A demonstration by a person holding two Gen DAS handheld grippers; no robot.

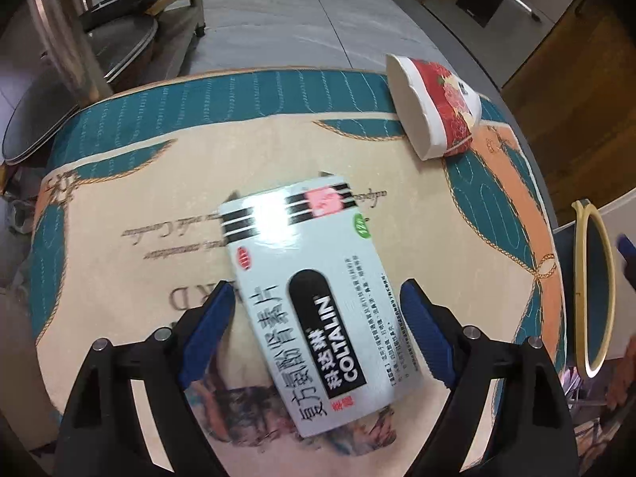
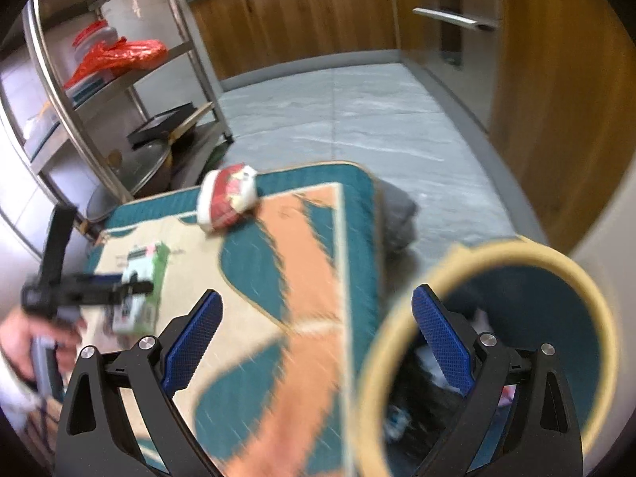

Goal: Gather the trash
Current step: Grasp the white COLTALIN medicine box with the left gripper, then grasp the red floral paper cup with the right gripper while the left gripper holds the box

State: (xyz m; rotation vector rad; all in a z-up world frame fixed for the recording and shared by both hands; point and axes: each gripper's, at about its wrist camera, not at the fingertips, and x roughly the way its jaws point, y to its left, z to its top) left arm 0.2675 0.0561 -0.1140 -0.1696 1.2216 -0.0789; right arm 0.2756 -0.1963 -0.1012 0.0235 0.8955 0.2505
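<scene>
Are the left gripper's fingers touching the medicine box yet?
Apart. The left wrist view shows the left gripper open around the medicine box, with tablecloth visible between each blue finger and the box.

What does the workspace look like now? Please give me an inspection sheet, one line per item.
Surface: table under a teal, cream and orange quilted cloth.
Job's things: white medicine box lying flat on the cloth; crushed paper cup on its side near the far corner; trash bin with a cream rim beside the table, trash already inside.
Clutter: nothing seen beyond these.
Grippers: left claw open, fingers either side of the box, contact unclear; right claw open, empty, straddling the bin's rim.
Cables: nothing seen.
Surroundings: grey tiled floor, wooden cabinets, metal rack with a red bag and pans.
</scene>
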